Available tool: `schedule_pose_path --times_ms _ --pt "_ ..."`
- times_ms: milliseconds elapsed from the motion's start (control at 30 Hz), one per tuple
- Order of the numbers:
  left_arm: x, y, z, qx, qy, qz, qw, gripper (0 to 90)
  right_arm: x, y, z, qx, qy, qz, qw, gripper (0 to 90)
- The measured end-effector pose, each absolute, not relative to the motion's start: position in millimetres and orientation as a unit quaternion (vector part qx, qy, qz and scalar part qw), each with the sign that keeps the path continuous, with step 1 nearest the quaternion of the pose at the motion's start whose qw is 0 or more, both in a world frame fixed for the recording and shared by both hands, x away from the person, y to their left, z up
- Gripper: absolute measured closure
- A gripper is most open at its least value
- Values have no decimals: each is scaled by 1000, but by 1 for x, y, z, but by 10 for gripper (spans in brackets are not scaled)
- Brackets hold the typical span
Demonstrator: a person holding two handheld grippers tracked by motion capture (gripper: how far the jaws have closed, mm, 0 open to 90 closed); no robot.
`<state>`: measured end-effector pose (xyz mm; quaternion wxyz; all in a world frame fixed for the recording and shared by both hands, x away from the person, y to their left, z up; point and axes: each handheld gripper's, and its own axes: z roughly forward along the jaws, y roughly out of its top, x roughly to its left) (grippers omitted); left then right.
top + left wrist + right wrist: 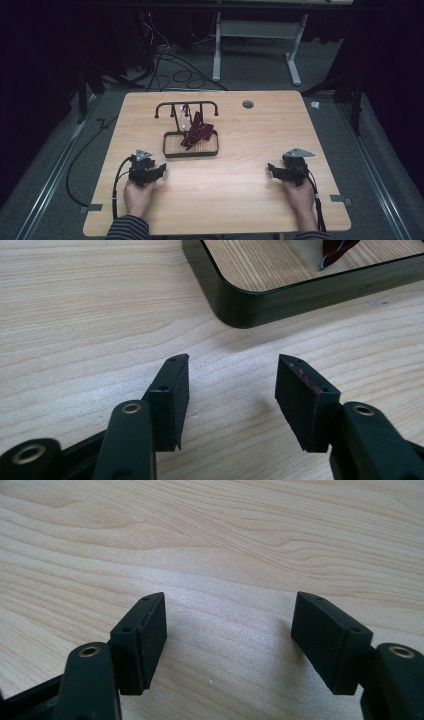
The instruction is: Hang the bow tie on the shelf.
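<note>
The left gripper [161,171] was held low over the wooden table [230,200], near its front-left part, by the left hand [138,195], whose striped sleeve [128,229] came in from the bottom edge of the high view. Its jaws were pointed toward the middle of the table and were seen spread apart in the left gripper view, with bare wood between them and nothing gripped. The right gripper [270,169] was held in the same low manner by the right hand [301,196] near the front-right part, its jaws turned inward toward the left gripper; in the right gripper view they were seen wide apart over bare wood, with nothing between them. Both forearms were laid roughly parallel, well apart from each other.

The dark metal rack [172,150] was stood at the middle of the table, beyond both grippers and nearer the left one. A dark red cloth [197,132] was draped across it, beside a clear bottle [185,119]. One rounded corner of the rack's base was seen just ahead of the left jaws, not touched by them.
</note>
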<state>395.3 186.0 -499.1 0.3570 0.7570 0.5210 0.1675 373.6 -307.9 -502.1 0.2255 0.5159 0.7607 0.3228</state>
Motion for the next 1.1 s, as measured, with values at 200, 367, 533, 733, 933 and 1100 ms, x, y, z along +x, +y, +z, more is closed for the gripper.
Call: schedule_pose_path --times_ms 200,367,533,733,933,1100 --pt "396 185 -500 759 519 175 353 476 374 -308 -502 516 761 323 226 316" --pt "396 183 -501 762 514 185 347 473 374 -308 -502 516 761 323 226 316" --pt "395 179 -503 769 501 207 339 451 374 -308 -502 516 761 323 225 316" --pt "394 177 -507 765 495 218 351 402 373 -308 -502 516 761 323 226 316" --pt "394 177 -507 766 494 216 350 381 373 -308 -502 516 761 323 224 316" --pt "394 177 -507 765 496 216 350 376 373 -308 -502 517 760 323 224 316"
